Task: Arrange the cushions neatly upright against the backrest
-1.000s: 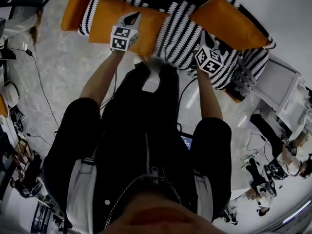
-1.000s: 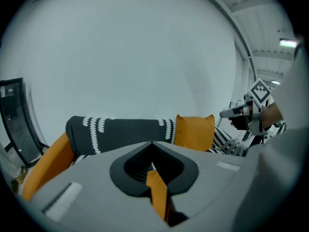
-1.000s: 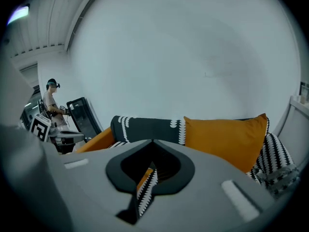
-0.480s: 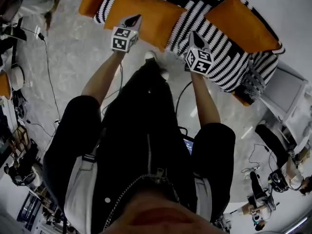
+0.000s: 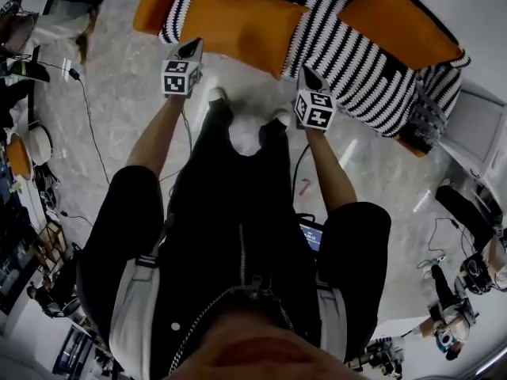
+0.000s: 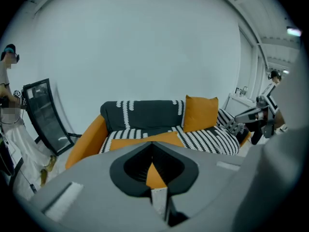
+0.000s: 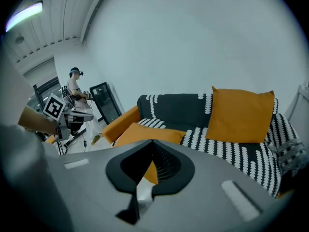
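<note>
Left tool [image 5: 192,47]: jaws pressed together with nothing between them. It is held over the floor [image 5: 119,93], just in front of the left seat edge of the sofa [image 5: 356,58].
Right tool [image 5: 307,72]: jaws also pressed together and empty. Its tip is at the front edge of the sofa's striped throw [image 5: 333,42].
Change in the tools: a second ago both reached in over the seat, the left tool above the flat cushion [image 5: 238,22] and the right tool above the stripes. Now both have drawn back toward the person and are clear of the cushions.
Flat cushion: orange, lying flat on the left half of the seat and not leaning on the backrest [image 7: 176,111]. It lies as it did before.
Upright cushion [image 7: 241,114]: orange, standing against the backrest toward the right end of the sofa. It is unchanged.
Sofa: orange frame under the black-and-white throw, with a striped seat and a dark back.
Floor: pale and marbled, reaching up to the sofa front.
</note>
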### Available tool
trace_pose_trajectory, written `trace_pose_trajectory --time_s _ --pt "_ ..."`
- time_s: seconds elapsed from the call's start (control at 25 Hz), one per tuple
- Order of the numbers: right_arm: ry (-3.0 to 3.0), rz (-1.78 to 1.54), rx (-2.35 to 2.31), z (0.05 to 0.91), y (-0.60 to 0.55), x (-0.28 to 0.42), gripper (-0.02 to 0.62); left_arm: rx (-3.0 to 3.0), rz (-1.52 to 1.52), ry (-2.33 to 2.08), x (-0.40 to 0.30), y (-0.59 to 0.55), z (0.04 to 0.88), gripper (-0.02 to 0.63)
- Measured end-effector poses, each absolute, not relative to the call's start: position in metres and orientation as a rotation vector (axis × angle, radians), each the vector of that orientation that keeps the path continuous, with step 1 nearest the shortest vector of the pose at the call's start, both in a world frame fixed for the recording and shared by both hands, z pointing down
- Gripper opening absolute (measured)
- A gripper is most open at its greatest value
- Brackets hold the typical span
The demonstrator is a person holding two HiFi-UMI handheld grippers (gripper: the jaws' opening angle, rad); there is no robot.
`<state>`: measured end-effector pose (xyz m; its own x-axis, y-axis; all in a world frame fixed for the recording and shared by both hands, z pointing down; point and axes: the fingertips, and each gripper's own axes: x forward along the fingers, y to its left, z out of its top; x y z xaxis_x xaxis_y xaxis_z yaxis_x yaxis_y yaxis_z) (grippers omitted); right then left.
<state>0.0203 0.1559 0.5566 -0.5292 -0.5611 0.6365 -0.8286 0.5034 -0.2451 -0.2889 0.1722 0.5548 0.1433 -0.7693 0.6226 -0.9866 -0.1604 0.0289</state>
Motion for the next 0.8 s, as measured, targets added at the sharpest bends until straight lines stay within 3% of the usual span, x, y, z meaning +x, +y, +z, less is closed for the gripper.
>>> trace_pose_trajectory --time_s 0.44,0.8 --pt "-2.113 0.792 1.293 0.594 0.187 -0.08 0.003 2.073 0.872 -1.545 -0.447 0.196 0.628 0.011" --pt "-2.039 0.812 1.394 0.638 0.193 -0.092 0.005 2.038 1.07 -1.437 -0.503 0.214 0.733 0.015"
